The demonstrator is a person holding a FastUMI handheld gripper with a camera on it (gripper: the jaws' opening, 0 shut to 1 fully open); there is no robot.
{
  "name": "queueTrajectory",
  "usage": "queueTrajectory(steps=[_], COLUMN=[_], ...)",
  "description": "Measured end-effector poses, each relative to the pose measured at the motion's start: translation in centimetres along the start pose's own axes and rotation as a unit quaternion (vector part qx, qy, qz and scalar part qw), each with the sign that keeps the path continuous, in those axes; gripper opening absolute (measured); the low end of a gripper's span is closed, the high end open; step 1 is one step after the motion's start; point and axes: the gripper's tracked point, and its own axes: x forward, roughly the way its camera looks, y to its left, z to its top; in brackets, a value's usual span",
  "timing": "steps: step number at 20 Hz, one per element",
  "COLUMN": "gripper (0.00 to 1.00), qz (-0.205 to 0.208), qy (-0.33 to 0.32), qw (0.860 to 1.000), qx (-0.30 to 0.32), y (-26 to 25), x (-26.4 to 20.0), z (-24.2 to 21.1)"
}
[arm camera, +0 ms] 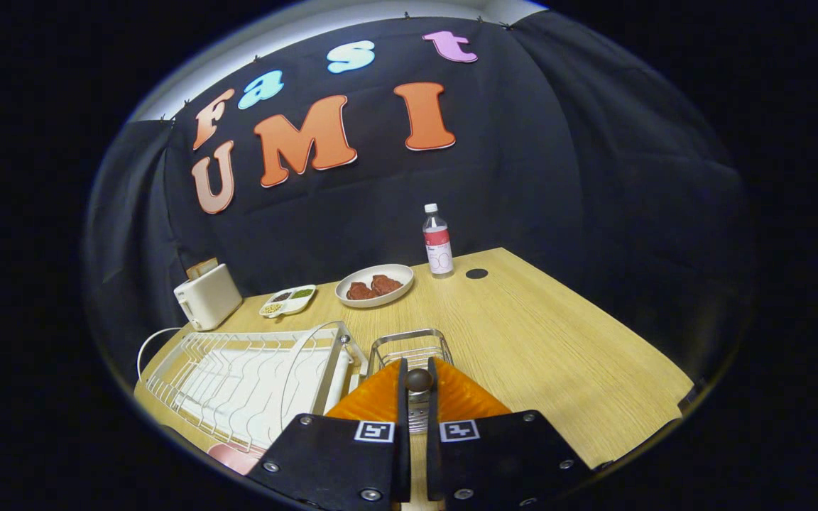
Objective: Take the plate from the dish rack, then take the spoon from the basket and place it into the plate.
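My gripper (417,375) is shut on the spoon (419,381). The spoon's dark rounded end sticks up between the fingertips and a metallic stretch of it shows lower in the gap. Directly under and just ahead of the fingers lies the orange ribbed plate (370,404) on the wooden table; the fingers cover its near part. The small wire basket (409,342) stands just beyond the plate. The white wire dish rack (238,376) sits to the left of the fingers, with no plate in its slots.
Beyond the basket are a white plate with reddish food (375,285), a small divided dish (288,300), a white toaster (206,296) and a water bottle (437,243). Bare wooden table (558,348) stretches right of the fingers. Something pink (235,458) lies by the rack's near corner.
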Motion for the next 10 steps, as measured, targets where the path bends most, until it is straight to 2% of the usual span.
queueTrajectory(steps=[10], gripper=[0.09], qz=[0.003], qy=[-0.05], qw=[0.998], qx=[-0.036], y=[1.7], x=[-3.3], z=[6.6])
